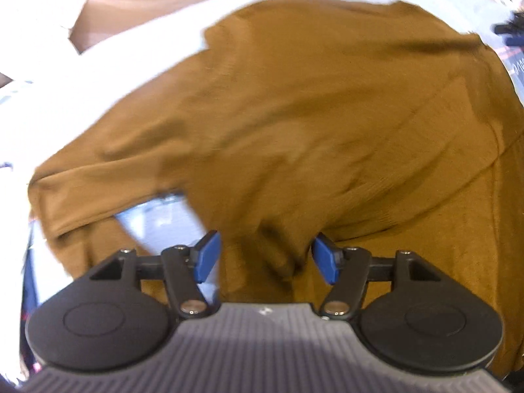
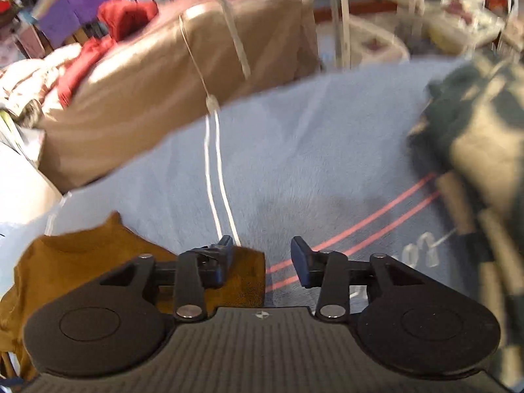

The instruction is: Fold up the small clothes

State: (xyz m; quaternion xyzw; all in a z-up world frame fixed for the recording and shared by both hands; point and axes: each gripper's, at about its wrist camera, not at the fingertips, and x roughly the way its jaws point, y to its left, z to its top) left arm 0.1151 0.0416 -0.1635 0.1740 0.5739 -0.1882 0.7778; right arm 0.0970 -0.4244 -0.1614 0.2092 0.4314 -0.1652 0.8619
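Note:
A mustard-brown top (image 1: pixel 294 114) lies spread on a pale blue blanket (image 1: pixel 114 75), blurred, with one sleeve (image 1: pixel 82 190) reaching to the left. My left gripper (image 1: pixel 265 260) hovers over the garment's near part, its blue pads (image 1: pixel 206 258) apart and nothing pinched between them. In the right wrist view a corner of the same brown top (image 2: pixel 82 262) lies at the lower left. My right gripper (image 2: pixel 262 258) stands open over the blanket (image 2: pixel 294 163), its left finger above the cloth's edge.
A dark green and tan pile of clothes (image 2: pixel 475 131) sits at the right of the blanket. A tan cushion (image 2: pixel 147 98) with a red cloth (image 2: pixel 124 16) lies beyond the far edge. A white cord (image 2: pixel 216 180) hangs down onto the blanket. Pink stripes (image 2: pixel 360 229) cross the blanket.

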